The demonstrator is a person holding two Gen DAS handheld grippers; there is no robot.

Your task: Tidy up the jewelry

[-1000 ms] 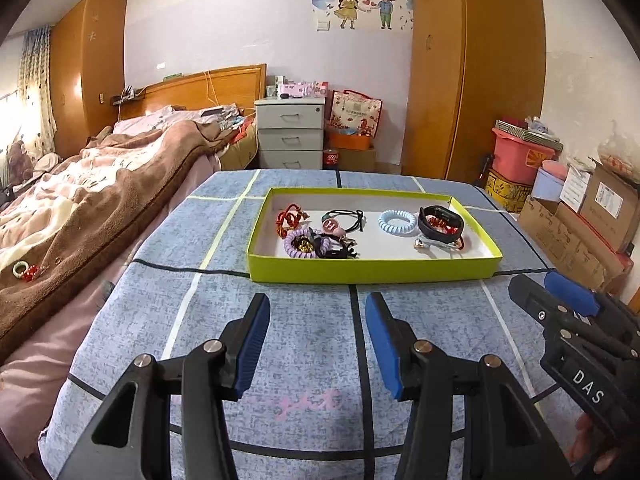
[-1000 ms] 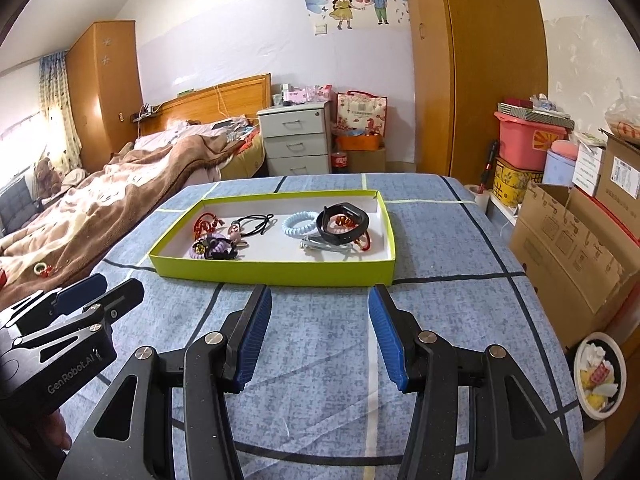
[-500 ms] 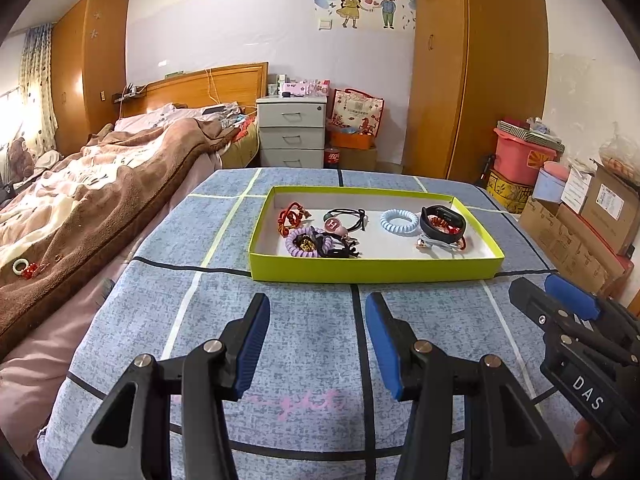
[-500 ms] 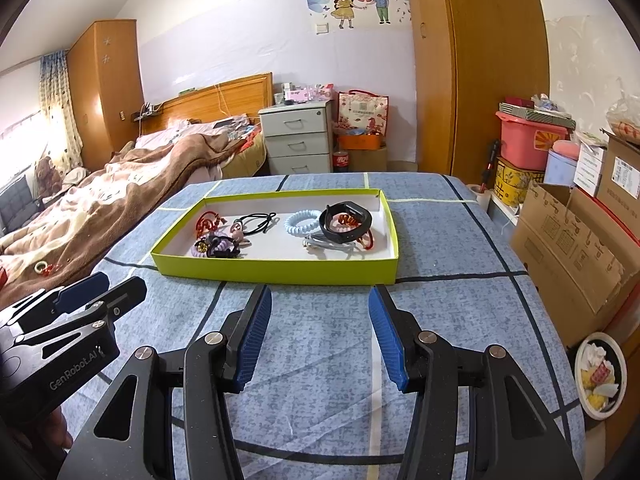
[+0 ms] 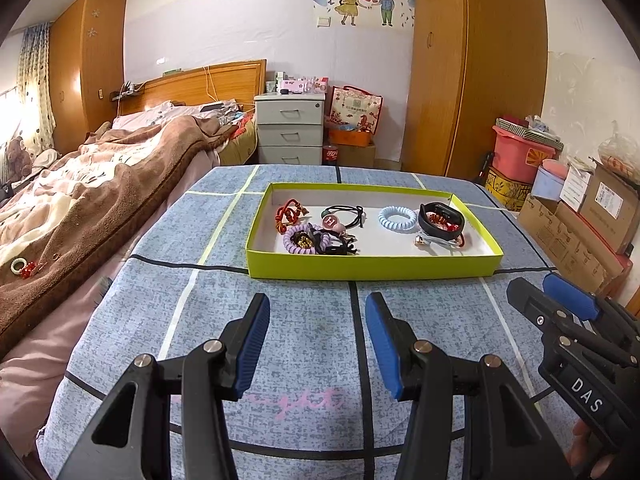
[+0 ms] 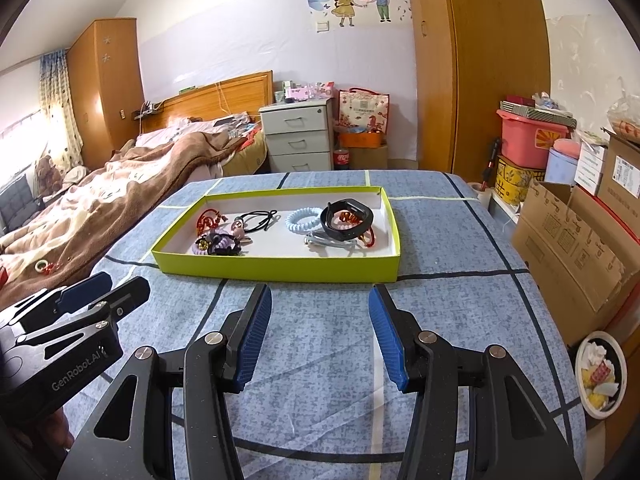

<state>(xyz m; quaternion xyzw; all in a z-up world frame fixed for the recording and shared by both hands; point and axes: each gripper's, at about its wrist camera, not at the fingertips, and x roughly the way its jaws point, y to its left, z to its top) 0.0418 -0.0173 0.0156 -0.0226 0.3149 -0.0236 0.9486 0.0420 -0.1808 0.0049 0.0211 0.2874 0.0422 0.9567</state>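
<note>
Item one: we are holding the left gripper (image 5: 316, 312) above a blue patterned bedspread (image 5: 312, 412) crossed by dark and pale lines, its blue-padded jaws standing wide apart with nothing between them

Item two: we are holding the right gripper (image 6: 318, 308) beside it over the same cloth, jaws likewise spread and gripping nothing; each gripper is showing at the edge of the other's view

Item three: a shallow lime-green tray (image 5: 372, 268) with a white floor is lying flat on the bedspread, well ahead of both sets of fingertips and touching neither. We are listing its contents from left to right in the left wrist view:
- a red knotted cord charm (image 5: 289, 213), near the far left corner
- a black hair tie with a round pink charm (image 5: 344, 216), just beside it
- a lilac coil hair tie (image 5: 298, 242), near the front wall, tangled with dark ties (image 5: 338, 246)
- a pale blue coil hair tie (image 5: 396, 219), right of centre
- a black band (image 5: 440, 218), resting over a red beaded piece (image 5: 442, 222) at the right end
- a pale cord with a small metal end (image 5: 430, 242), lying in front of the band

Item four: a pale ring and red beads (image 5: 25, 268) are lying on the brown blanket (image 5: 92, 216) of the bed to the left, well apart from the tray
</note>
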